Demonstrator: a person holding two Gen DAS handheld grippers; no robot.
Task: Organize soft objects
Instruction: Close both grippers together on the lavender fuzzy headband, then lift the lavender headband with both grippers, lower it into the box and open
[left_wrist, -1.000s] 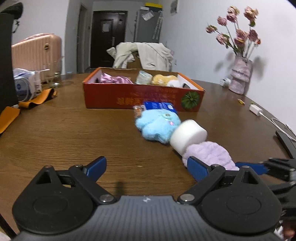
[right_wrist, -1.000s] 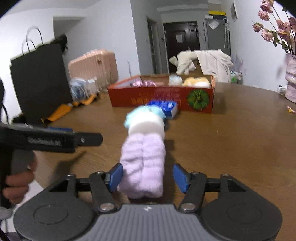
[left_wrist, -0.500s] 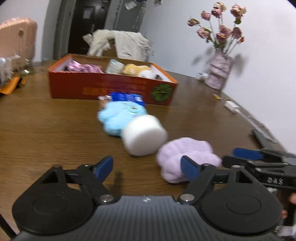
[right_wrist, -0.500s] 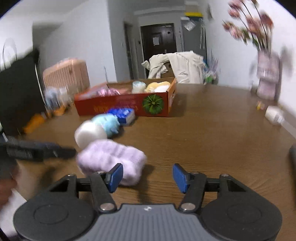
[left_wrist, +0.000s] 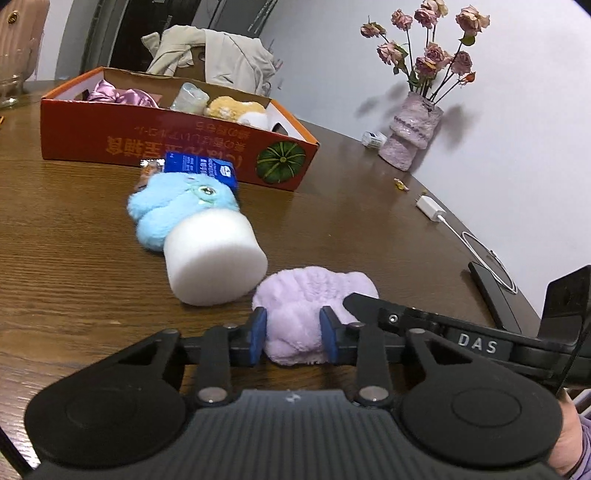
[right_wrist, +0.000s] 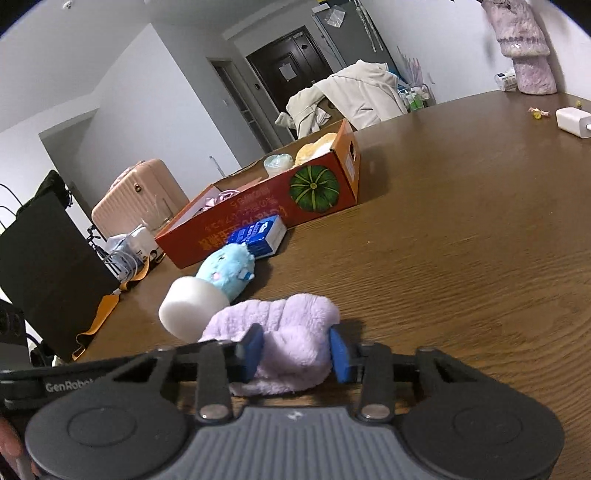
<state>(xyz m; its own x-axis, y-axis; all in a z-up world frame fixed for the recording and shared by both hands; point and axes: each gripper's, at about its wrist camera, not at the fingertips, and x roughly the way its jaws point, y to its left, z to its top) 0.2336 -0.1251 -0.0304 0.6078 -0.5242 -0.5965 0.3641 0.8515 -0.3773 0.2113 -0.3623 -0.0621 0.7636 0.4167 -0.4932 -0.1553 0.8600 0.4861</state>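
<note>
Bunched lilac plush cloth (left_wrist: 295, 325) on table (left_wrist: 74, 240)

Both wrist cameras look low and close across the table (left_wrist: 369, 221), sharing the lilac towel (left_wrist: 310, 295) and orange box (right_wrist: 258, 218).

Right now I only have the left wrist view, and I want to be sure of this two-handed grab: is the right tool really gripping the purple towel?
Observer: Yes. The right tool has just been closing its jaws, and both blue pads press into the purple towel between them.
Operator: What is past the left end of the red box? My view cuts off there.
Observer: A black bag stands there, with an orange cloth at its foot.
</note>
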